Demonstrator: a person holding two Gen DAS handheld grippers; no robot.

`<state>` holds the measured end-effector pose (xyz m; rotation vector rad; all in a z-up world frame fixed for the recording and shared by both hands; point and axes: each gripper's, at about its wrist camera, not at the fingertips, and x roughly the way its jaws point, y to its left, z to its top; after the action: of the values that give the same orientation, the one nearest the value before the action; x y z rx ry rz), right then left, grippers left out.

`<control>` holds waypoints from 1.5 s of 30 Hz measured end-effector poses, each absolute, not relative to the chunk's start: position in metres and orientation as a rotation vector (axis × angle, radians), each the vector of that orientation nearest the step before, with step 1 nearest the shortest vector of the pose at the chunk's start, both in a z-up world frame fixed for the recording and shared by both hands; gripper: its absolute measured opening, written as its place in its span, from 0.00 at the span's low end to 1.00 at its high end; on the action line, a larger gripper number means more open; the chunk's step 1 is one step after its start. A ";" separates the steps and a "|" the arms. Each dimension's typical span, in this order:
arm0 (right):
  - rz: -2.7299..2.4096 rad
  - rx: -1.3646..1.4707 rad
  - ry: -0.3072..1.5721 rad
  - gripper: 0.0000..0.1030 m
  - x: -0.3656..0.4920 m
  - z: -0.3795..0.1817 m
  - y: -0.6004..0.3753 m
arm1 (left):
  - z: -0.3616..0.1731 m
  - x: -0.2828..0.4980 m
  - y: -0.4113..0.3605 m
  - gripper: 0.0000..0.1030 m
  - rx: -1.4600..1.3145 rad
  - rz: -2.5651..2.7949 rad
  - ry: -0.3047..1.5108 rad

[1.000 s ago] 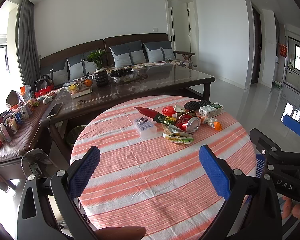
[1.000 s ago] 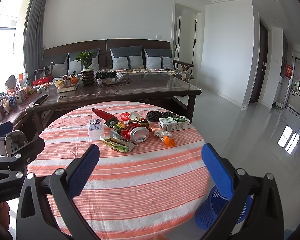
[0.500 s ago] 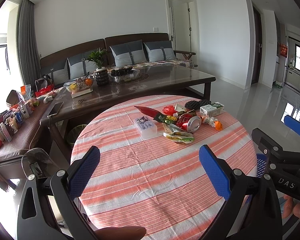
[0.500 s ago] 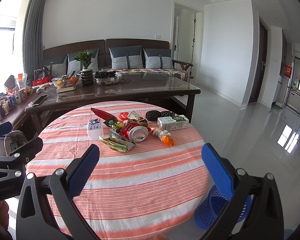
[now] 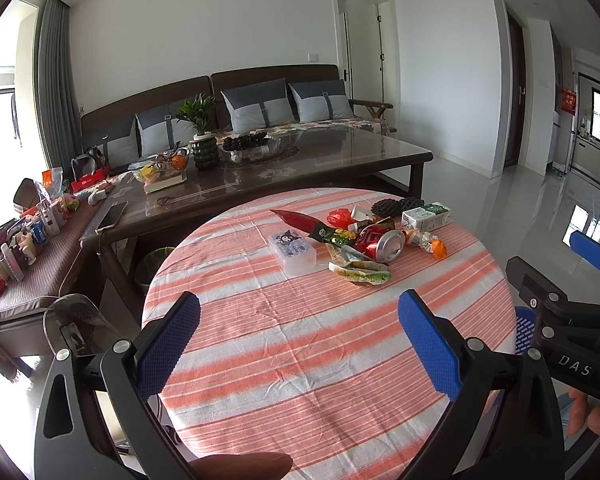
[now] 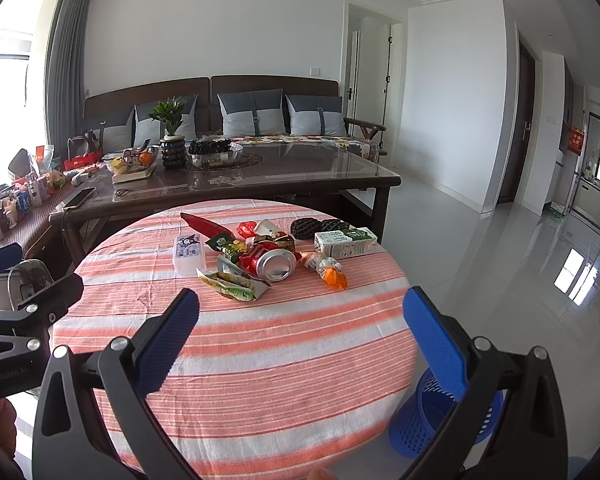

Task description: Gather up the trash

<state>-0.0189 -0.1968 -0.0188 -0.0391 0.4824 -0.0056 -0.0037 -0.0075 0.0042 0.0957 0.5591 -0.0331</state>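
Observation:
A heap of trash lies at the far side of the round striped table [image 5: 300,340] [image 6: 268,344]: a crushed red can [image 5: 382,242] [image 6: 270,264], a green-yellow wrapper [image 5: 360,272] [image 6: 234,284], a white-green carton [image 5: 426,216] [image 6: 346,242], a red wrapper [image 5: 296,219] [image 6: 202,224], an orange wrapper [image 5: 434,245] [image 6: 330,272] and a clear plastic box [image 5: 292,250] [image 6: 188,254]. My left gripper [image 5: 300,344] and right gripper [image 6: 300,340] both stand open over the near half of the table, holding nothing. A blue basket [image 6: 452,416] [image 5: 524,328] stands on the floor right of the table.
A dark glass-topped coffee table [image 5: 320,160] with a plant [image 5: 200,136] and bowls stands behind the round table, a sofa [image 5: 260,96] beyond it. A cluttered bench [image 5: 28,240] runs along the left. Bare tiled floor [image 6: 500,260] spreads to the right.
Both grippers have drifted slightly toward the table; the trash heap looks a little nearer. Nothing was picked up or let go.

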 end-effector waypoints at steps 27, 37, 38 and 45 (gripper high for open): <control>-0.006 -0.039 0.483 0.96 -0.019 -0.019 -0.196 | 0.004 -0.004 -0.008 0.95 0.096 -0.033 0.560; -0.008 -0.039 0.484 0.96 -0.023 -0.013 -0.206 | 0.004 -0.003 -0.008 0.95 0.096 -0.034 0.560; -0.008 -0.040 0.484 0.96 -0.023 -0.013 -0.206 | 0.004 -0.003 -0.008 0.95 0.096 -0.033 0.560; -0.008 -0.040 0.486 0.96 -0.021 -0.017 -0.203 | 0.004 -0.006 -0.010 0.95 0.095 -0.032 0.563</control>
<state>-0.0209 -0.2030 -0.0169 -0.0397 0.4861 -0.0077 -0.0060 -0.0100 0.0041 0.0954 0.5634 -0.0317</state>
